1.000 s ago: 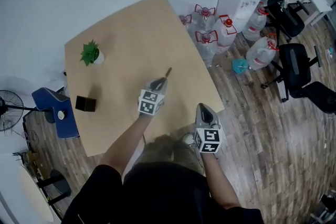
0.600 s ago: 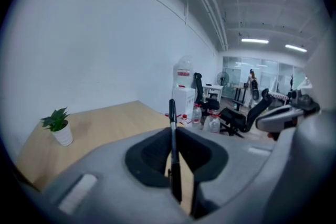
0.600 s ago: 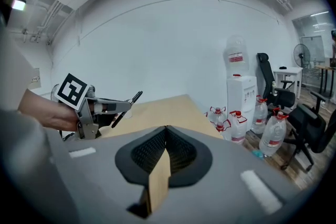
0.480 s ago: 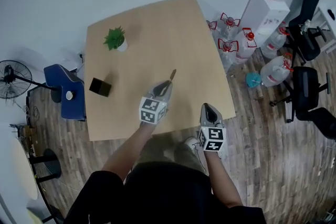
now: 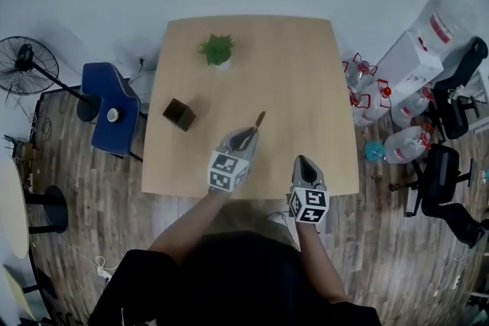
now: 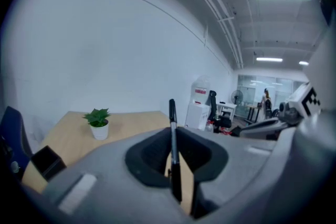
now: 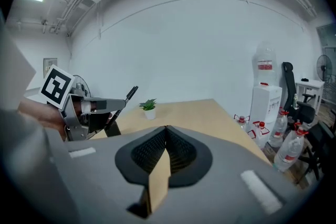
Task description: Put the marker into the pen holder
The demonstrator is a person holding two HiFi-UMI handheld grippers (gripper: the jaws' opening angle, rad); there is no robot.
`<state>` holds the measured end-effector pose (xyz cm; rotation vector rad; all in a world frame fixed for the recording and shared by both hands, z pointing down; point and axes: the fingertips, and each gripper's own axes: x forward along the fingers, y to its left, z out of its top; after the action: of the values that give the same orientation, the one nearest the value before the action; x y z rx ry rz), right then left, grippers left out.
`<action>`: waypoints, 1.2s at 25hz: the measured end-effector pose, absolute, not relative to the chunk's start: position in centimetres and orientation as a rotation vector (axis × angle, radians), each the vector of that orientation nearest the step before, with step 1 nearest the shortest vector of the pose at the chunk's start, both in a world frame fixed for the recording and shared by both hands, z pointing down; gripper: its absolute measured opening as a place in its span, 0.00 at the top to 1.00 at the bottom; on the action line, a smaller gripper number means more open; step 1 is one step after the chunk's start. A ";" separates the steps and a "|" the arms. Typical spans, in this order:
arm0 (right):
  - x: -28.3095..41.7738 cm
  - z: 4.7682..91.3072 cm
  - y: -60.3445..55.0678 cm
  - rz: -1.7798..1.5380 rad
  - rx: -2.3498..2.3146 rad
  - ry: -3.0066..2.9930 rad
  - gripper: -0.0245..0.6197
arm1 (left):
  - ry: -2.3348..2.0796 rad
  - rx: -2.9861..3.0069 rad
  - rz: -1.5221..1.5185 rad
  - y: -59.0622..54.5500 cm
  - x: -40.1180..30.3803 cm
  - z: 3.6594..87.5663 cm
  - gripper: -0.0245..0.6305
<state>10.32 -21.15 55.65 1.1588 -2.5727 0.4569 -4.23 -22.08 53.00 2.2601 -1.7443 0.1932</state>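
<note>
**Head view.** Find the left claw [image 5: 246, 135] clamped low on the marker [image 5: 257, 121], with the free end aimed toward the upper right, above the middle of the counter [image 5: 306, 80]. Locate the pen holder [image 5: 179, 114], a dark box left of centre and well apart from the marker. Carry the marker leftward over the holder, turn it upright, lower its end into the opening, and only then release. Note the right claw [image 5: 303, 162] at the counter's lower edge, carrying nothing. Treat the holder's opening as unconfirmed: too small and dark here.

**Left gripper view.** Read the jaws as pinched on the marker, which stands near upright at centre frame. Expect only a corner of the holder at the lower left, cut off by the claw body. Steer by the head view instead.

**Right gripper view.** Read the jaws as pressed together and empty. Do not count on seeing the holder here: only a dark shape behind the left claw at centre left, not identifiable.
</note>
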 end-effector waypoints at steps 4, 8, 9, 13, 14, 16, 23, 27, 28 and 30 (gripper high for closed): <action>4.6 55.3 -19.0 0.441 1.095 -2.573 0.96 | -1.775 2.250 0.156 -19.4 -9.4 52.1 0.90; -1.6 55.2 -16.7 0.410 1.034 -2.572 0.96 | -1.804 2.242 0.128 -16.7 -15.5 51.9 0.90; -2.9 55.1 -16.2 0.399 1.029 -2.571 0.96 | -1.812 2.238 0.118 -16.0 -16.9 51.9 0.90; -7.5 54.4 -14.4 0.361 1.063 -2.566 0.96 | -1.812 2.229 0.073 -13.4 -22.0 52.4 0.90; -8.8 54.3 -13.9 0.358 1.070 -2.562 0.96 | -1.808 2.235 0.065 -12.8 -23.2 52.5 0.90; -12.0 54.4 -12.8 0.356 1.071 -2.557 0.96 | -1.805 2.257 0.043 -11.7 -25.9 52.4 0.90; -20.2 54.9 -9.0 0.342 0.992 -2.567 0.96 | -1.829 2.284 0.016 -8.8 -33.5 52.1 0.90; -23.0 54.5 -8.9 0.321 0.948 -2.574 0.96 | -1.866 2.268 -0.002 -8.6 -36.5 51.6 0.90; -23.5 54.5 -9.1 0.328 0.946 -2.578 0.96 | -1.873 2.263 -0.007 -8.7 -37.1 51.7 0.90; -24.3 54.6 -9.6 0.357 0.949 -2.585 0.96 | -1.886 2.253 -0.018 -9.2 -38.0 51.9 0.90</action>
<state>-24.26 -9.60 54.62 0.9486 -2.5848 0.3573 -38.01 -9.17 51.92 2.2526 -1.8864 -0.0179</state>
